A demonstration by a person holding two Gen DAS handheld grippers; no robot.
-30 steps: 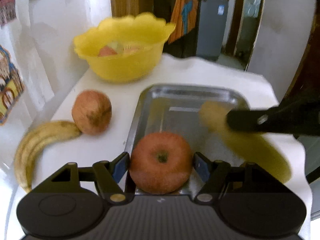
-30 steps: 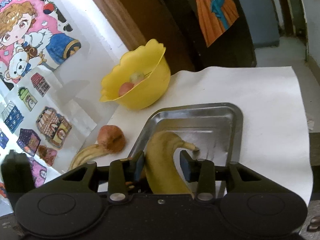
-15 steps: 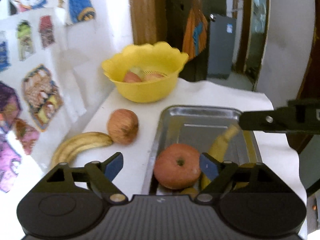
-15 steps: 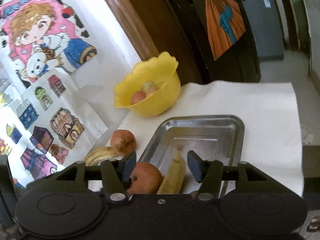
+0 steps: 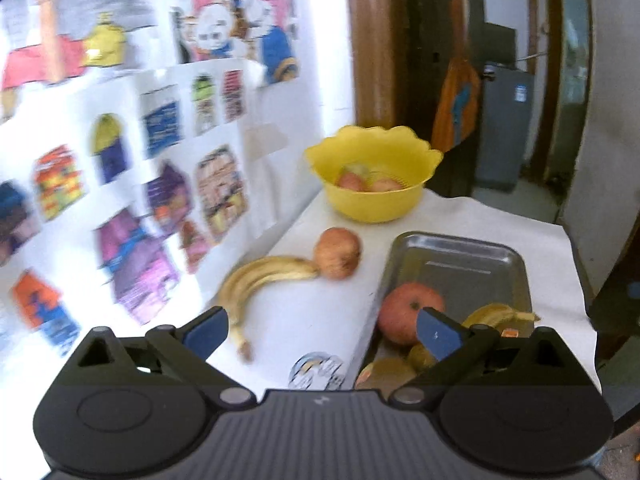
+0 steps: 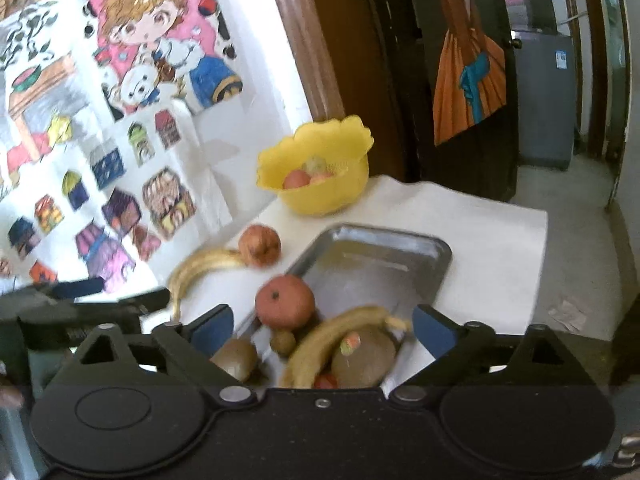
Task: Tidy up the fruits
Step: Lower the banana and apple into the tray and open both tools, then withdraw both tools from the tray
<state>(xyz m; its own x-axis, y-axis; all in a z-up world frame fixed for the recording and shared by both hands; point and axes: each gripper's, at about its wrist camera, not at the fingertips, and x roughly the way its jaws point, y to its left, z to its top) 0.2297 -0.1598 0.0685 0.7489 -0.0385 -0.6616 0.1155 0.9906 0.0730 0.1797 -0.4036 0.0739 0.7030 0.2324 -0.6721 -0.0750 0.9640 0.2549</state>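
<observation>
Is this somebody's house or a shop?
Most likely a home: coloured drawings are stuck all over the wall, a yellow fruit bowl sits on a cloth-covered table, and a doorway opens onto another room.

Light: bright daylight, washing out the white paper-covered worktop (image 5: pixel 472 216)
Glare: pale sheen on the shiny rectangular metal tray (image 6: pixel 384 256)
Blur: motion smear on the colourful wall drawings (image 5: pixel 132 184)
Distortion: fisheye bending, dark corners
</observation>
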